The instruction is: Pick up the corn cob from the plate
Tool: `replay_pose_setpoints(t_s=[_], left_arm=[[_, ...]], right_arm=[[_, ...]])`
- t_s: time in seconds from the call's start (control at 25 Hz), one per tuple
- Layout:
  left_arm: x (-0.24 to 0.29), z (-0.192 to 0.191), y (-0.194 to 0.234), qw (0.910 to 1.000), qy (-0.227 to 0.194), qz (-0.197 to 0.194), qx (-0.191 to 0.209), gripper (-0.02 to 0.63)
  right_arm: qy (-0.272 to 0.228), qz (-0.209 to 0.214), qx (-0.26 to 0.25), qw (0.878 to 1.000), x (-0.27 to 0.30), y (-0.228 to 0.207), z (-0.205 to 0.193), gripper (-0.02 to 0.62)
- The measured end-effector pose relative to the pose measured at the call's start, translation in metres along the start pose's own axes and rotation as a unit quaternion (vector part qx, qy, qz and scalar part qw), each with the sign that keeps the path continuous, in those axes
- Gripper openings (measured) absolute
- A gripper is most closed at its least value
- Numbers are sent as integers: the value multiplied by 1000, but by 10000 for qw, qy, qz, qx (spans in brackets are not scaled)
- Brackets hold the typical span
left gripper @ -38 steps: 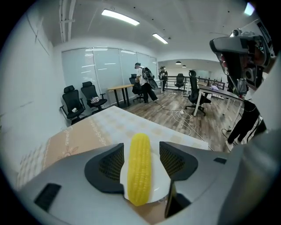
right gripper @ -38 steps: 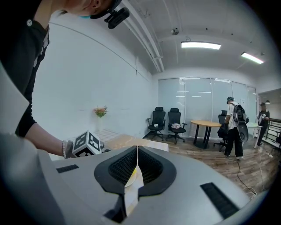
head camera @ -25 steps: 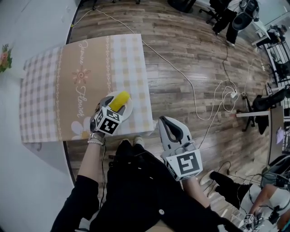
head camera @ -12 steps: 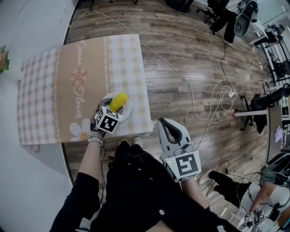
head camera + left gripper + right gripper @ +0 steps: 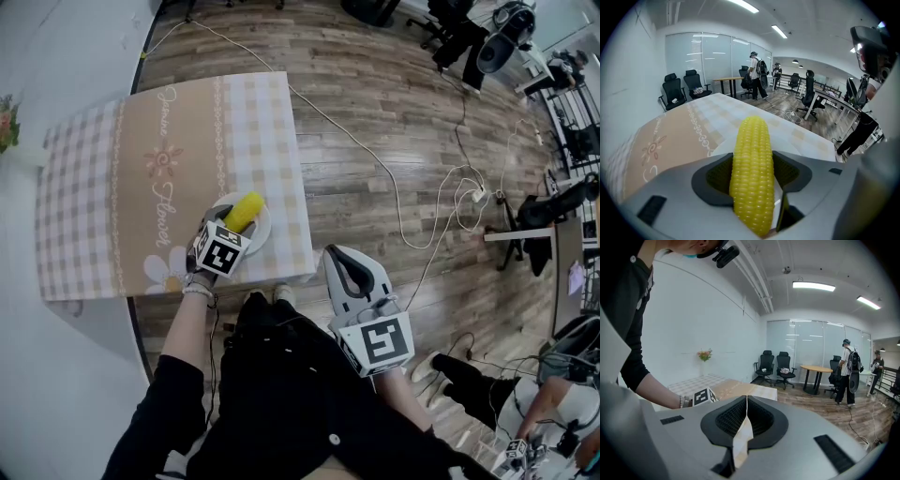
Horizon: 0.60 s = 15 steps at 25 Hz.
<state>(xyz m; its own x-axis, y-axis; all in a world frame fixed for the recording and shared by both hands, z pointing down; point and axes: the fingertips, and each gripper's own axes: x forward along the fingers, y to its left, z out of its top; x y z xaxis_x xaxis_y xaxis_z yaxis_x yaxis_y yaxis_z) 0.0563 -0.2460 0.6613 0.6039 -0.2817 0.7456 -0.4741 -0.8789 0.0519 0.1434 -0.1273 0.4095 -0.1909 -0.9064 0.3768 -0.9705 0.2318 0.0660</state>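
Now that the left claw pinches the corn cob, only lifting it off the plate seems left; right claw pressed together.

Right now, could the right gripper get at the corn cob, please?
Probably not yet. The right gripper hangs off the table, jaws together, and the left gripper is clamped on the near end of the corn cob over the plate; only its far end is free.
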Motion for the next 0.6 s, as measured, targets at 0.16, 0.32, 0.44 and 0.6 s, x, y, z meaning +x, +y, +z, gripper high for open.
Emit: replay_pose_setpoints(t_s=[0.16, 0.32, 0.44, 0.6], left_arm=[[-1, 0, -1, 10000, 1, 38, 10, 261], [-1, 1, -1, 10000, -7, 78, -30, 259], [-5, 1, -1, 9999, -41, 105, -56, 259], [-11, 3, 1, 9998, -123, 134, -113, 259]], right_arm=[[-3, -6, 3, 10000, -2, 1, 0, 43], [6, 3, 0, 10000, -1, 2, 0, 43], [-2, 39, -13, 10000, 0, 5, 1, 43], [-33, 101, -52, 9999, 2, 10, 3, 43]])
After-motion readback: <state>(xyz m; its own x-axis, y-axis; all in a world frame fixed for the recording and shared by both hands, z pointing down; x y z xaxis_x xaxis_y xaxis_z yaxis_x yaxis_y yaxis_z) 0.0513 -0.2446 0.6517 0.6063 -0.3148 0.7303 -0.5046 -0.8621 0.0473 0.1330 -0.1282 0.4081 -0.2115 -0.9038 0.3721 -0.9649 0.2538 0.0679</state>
